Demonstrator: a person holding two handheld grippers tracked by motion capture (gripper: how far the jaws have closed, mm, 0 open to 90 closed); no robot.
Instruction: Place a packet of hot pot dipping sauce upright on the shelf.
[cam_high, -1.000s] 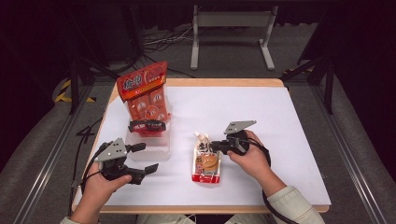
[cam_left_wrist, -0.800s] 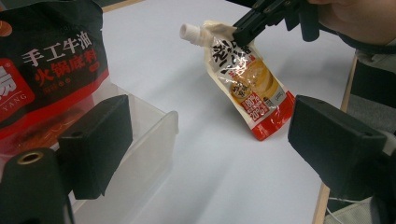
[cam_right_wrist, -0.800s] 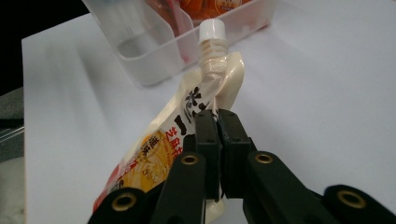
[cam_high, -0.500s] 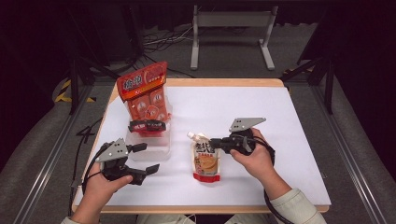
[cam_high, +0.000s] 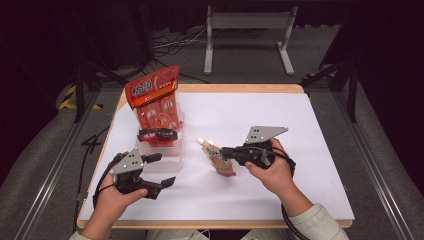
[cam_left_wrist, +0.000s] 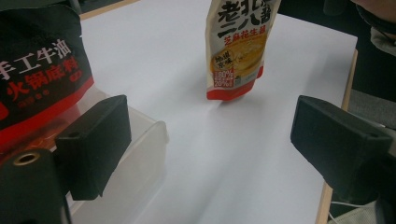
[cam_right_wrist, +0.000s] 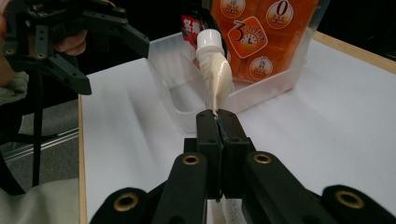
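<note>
A cream and orange spout pouch (cam_high: 218, 159) with a white cap hangs upright over the middle of the white table. My right gripper (cam_high: 226, 151) is shut on the pouch's side edge, which the right gripper view shows pinched between the closed jaws (cam_right_wrist: 216, 122) with the cap (cam_right_wrist: 208, 39) beyond them. In the left gripper view the pouch (cam_left_wrist: 238, 46) stands ahead, its bottom edge close to the table. My left gripper (cam_high: 162, 169) is open and empty near the front left, beside the clear bin (cam_high: 167, 160).
The clear plastic bin (cam_left_wrist: 140, 154) holds a tall orange bag (cam_high: 154, 100) and a black and red packet (cam_left_wrist: 37, 74). The white sheet (cam_high: 310, 150) covers the wooden table. Metal frames and cables stand beyond the far edge.
The right gripper has risen with the pouch, taking it from lying flat on the table to hanging upright with the cap up. The left gripper has stayed in place.
</note>
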